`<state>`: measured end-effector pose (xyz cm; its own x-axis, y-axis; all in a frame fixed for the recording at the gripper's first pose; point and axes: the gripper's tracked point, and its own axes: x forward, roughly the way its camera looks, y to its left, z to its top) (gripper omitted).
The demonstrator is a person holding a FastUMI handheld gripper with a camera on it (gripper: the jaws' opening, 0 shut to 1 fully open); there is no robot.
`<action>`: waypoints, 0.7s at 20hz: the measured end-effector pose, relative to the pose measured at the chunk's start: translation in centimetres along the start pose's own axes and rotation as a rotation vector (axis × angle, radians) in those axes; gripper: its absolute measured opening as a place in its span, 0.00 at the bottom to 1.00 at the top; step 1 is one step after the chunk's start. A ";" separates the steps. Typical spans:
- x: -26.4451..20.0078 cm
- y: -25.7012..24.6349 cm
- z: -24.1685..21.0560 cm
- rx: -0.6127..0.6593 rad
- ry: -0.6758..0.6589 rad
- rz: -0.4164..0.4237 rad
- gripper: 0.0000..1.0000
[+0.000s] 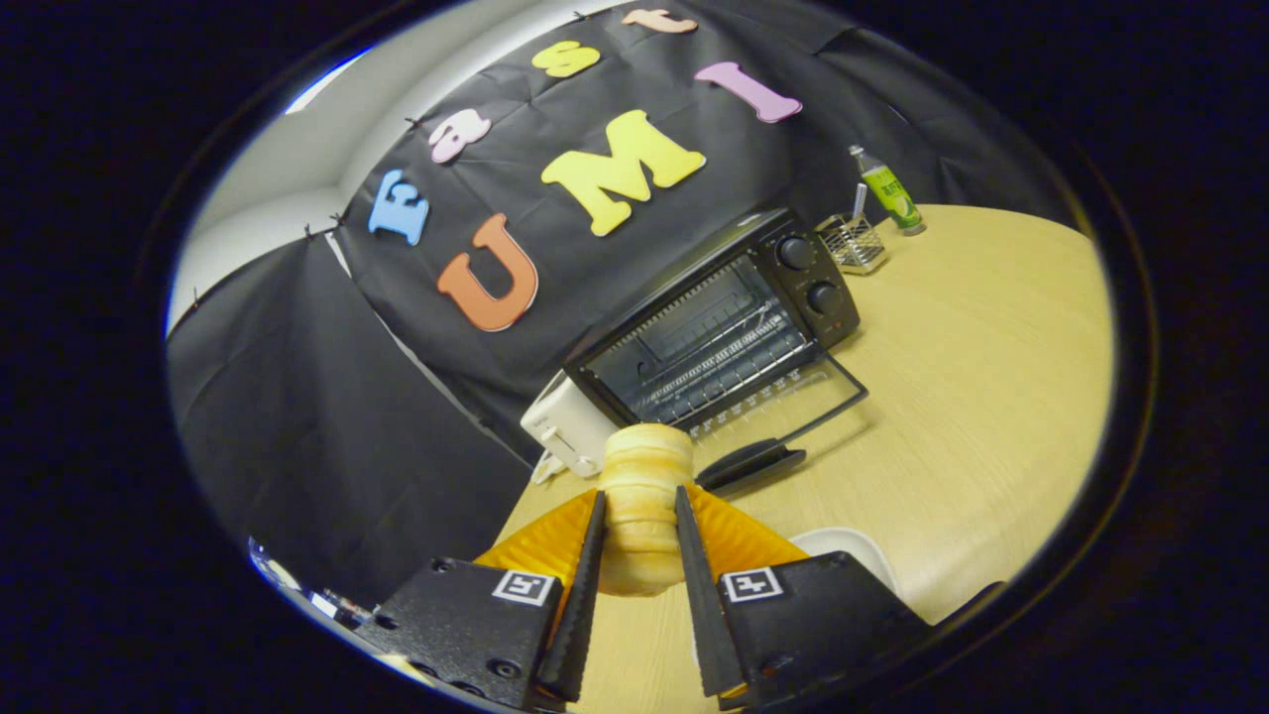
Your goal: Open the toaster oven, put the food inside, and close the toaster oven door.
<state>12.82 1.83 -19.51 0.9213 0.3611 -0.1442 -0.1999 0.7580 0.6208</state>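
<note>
A pale wooden tabletop (pixel 952 327) carried everything under the booth's black cloth. Nearest, the tool (pixel 639 526) was closed on a stacked bun-like food piece (pixel 644 506), both fingers pressing its sides. Just beyond lay the toaster oven (pixel 714 327), door (pixel 783 416) folded down open, a white toaster (pixel 565 431) beside it

Bench (pixel 972 327): light wood-grain top. Resting on it: black toaster oven (pixel 724 327), door (pixel 783 416) dropped open; white appliance (pixel 565 431) at its side; wire caddy (pixel 853 243); green bottle (pixel 889 193), upright; white dish (pixel 853 550) nr tongs.
</note>
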 end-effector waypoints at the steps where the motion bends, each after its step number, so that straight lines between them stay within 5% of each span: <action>1: 1.1 -0.2 0.3 0.001 -0.013 0.006 0.48; 14: 12.3 -5.0 5.5 0.164 -0.143 0.011 0.48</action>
<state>27.04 -0.51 -20.12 0.9595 0.2796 -0.0335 -0.1641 0.6519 0.7403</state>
